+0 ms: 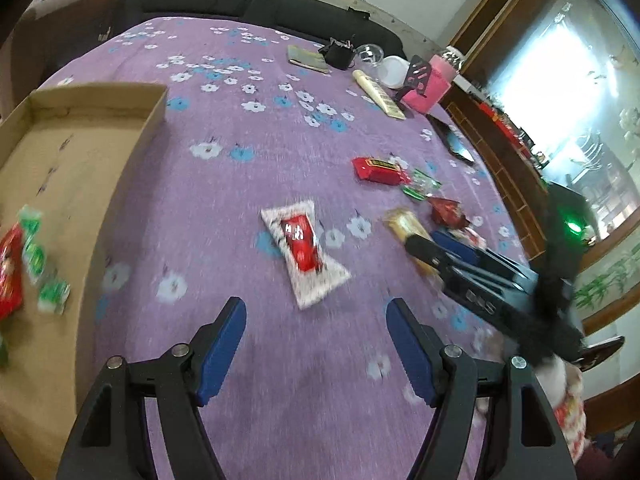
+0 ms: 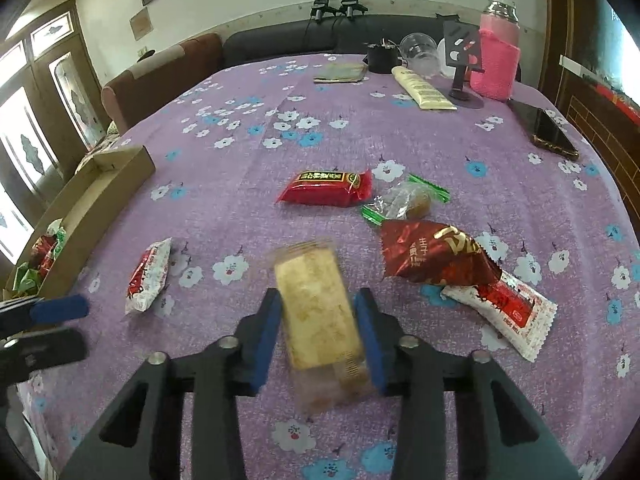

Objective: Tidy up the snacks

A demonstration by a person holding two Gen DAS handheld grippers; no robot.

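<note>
Few packets already in cardboard box [image 1: 86, 152], your 9 o'clock. Right gripper [image 2: 318, 312] clamps yellow pastry pack [image 2: 320, 312]; left gripper [image 1: 316, 344] spread, empty. Five snacks remain on tablecloth [image 2: 248, 184].

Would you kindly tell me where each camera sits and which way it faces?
Left wrist: on the left tool, angled down at the purple tablecloth; open blue fingers, cardboard box at left.
Right wrist: on the right tool, angled down, fingers around a yellow cake packet.
Shared: white-red packet, box, each other's tool.

Each black gripper [image 1: 316, 344] carries blue pads [image 2: 264, 340] and silver pivot screws.
</note>
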